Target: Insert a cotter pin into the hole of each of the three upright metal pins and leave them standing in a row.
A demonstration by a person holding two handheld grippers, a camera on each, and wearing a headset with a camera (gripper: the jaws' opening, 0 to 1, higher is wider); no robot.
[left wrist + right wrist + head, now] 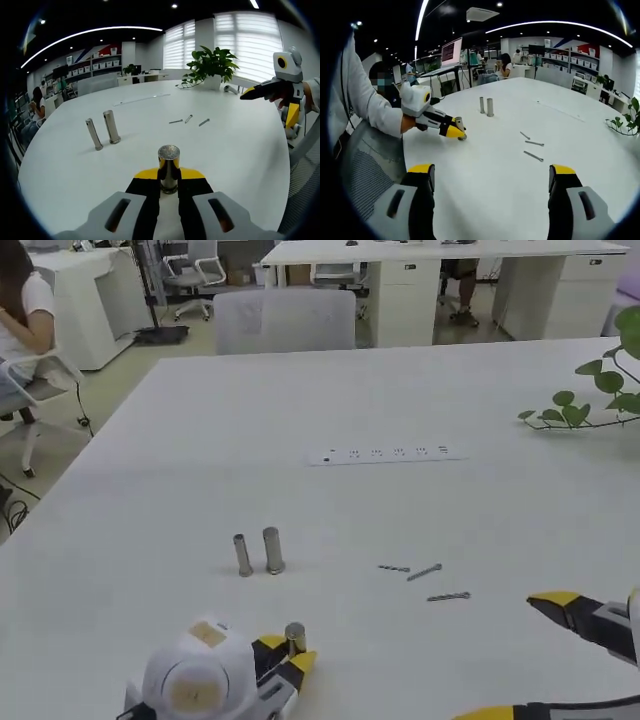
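Two upright metal pins point(243, 555) point(272, 550) stand side by side on the white table point(330, 500). A third metal pin point(295, 638) stands nearer me, and my left gripper point(292, 652) is shut on it; the left gripper view has this pin point(169, 167) between the yellow-tipped jaws. Three cotter pins point(394, 568) point(424, 572) point(448, 596) lie loose to the right of the pins. My right gripper point(505, 658) is open and holds nothing, low at the right. In its own view the cotter pins point(534, 143) lie ahead and the left gripper point(447, 129) is at the left.
A white power strip point(385, 454) lies across the middle of the table. Plant leaves point(600, 390) reach in at the right edge. A grey chair point(285, 320) stands at the far side, and a person point(20, 310) sits off to the left.
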